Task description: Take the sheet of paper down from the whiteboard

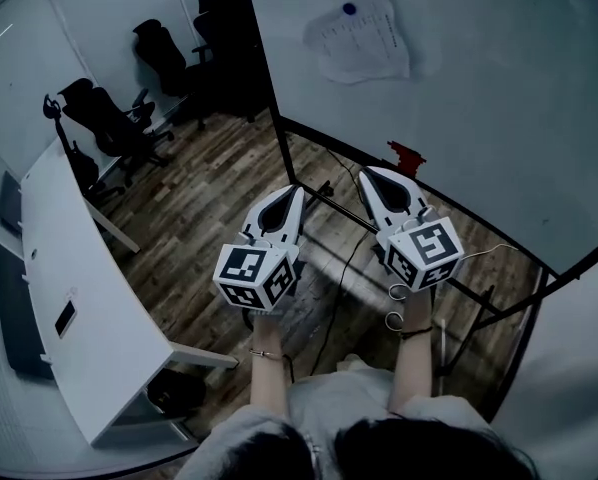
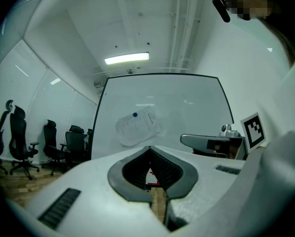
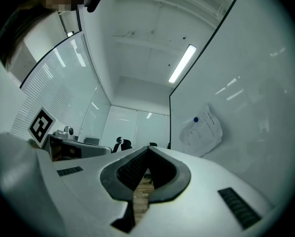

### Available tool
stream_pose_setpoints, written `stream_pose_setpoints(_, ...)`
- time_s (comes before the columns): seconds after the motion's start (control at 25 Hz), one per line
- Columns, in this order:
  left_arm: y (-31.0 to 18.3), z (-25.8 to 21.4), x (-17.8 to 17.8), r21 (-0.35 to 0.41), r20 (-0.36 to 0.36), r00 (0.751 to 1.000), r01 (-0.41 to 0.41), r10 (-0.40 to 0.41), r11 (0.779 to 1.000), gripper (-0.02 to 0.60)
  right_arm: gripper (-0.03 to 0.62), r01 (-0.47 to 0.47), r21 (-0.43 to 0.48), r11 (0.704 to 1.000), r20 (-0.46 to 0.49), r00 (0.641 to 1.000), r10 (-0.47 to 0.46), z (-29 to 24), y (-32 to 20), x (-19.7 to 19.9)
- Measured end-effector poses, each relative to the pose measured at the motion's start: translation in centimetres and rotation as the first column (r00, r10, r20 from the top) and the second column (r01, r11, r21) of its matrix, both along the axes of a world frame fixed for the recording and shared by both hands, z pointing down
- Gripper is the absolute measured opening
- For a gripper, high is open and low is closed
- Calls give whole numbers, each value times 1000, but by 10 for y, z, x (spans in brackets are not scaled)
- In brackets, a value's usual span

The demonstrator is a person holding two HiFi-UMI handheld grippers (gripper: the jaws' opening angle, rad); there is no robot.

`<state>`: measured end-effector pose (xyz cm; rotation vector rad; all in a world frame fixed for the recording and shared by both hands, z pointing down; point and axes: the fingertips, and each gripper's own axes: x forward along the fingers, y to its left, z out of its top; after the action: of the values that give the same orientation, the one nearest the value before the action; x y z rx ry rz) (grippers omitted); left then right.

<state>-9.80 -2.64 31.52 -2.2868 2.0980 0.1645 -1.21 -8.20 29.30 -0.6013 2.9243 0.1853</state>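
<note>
The sheet of paper (image 1: pixel 359 38) is hanging on the whiteboard (image 1: pixel 479 98), at about one o'clock in the head view, and a small blue magnet (image 1: pixel 350 9) is pinning it near its top edge. The sheet is looking rumpled, with its lower edge curling. It is sitting well apart from both tools.

The left gripper (image 1: pixel 295 190) is pointing toward twelve o'clock, slightly toward the board, with its jaws pressing together and nothing between them. The right gripper (image 1: pixel 368 172) is lying just beside it, at its three o'clock, and is pointing toward eleven o'clock. Its jaws are likewise meeting at the tips and gripping nothing. Each tool is carrying a marker cube, and a bare hand is holding each one from six o'clock: the left hand (image 1: pixel 264 320) and the right hand (image 1: pixel 407 313).

In the left gripper view the paper is showing just above the closed tips, at about eleven o'clock. In the right gripper view it is showing at about two o'clock from the tips, out on the board.

A small red thing (image 1: pixel 406 156) is sitting at the board's lower edge, at about two o'clock from the right gripper; what it is I cannot tell. A white table (image 1: pixel 89 298) is standing at nine o'clock on the wooden floor (image 1: pixel 199 188), and black office chairs (image 1: pixel 114 123) are standing at ten to eleven o'clock.
</note>
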Motion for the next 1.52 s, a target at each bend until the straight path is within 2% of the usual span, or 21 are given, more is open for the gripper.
stream_pose_setpoints(0.16, -40, 10, -8, -6, -19, 1000, -1, 1, 1000, 5, 0, 11, 13, 1000, -23, 1000, -11, 5, -35, -11)
stream_pose_setpoints(0.44, -108, 17, -12, -7, -13, 1000, -23, 23, 1000, 5, 0, -1, 10, 1000, -25, 1000, 2, 8, -102, -24)
stream_pose_setpoints(0.76, -129, 44, -34, -71, -35, 999, 13, -16, 997, 5, 0, -6, -55, 998, -22, 1000, 4, 33, -128, -52)
stream_pose_setpoints(0.96, -155, 40, -48, -67, -31, 999, 5, -7, 998, 5, 0, -4, -70, 998, -13, 1000, 4, 37, -147, -65)
stream_pose_setpoints(1.2, -198, 16, -67, 5, 16, 999, -46, 46, 999, 5, 0, -92, -31, 995, 5, 996, 93, 11, -192, -82)
stream_pose_setpoints(1.4, -210, -11, -105, 15, 133, 990, -47, 45, 999, 5, 0, -163, -84, 983, 73, 983, 169, -4, -217, -106)
stream_pose_setpoints(1.52, -220, -16, -125, 24, 113, 990, -91, 88, 996, 5, 0, -166, -72, 984, 58, 984, 170, -4, -222, -131)
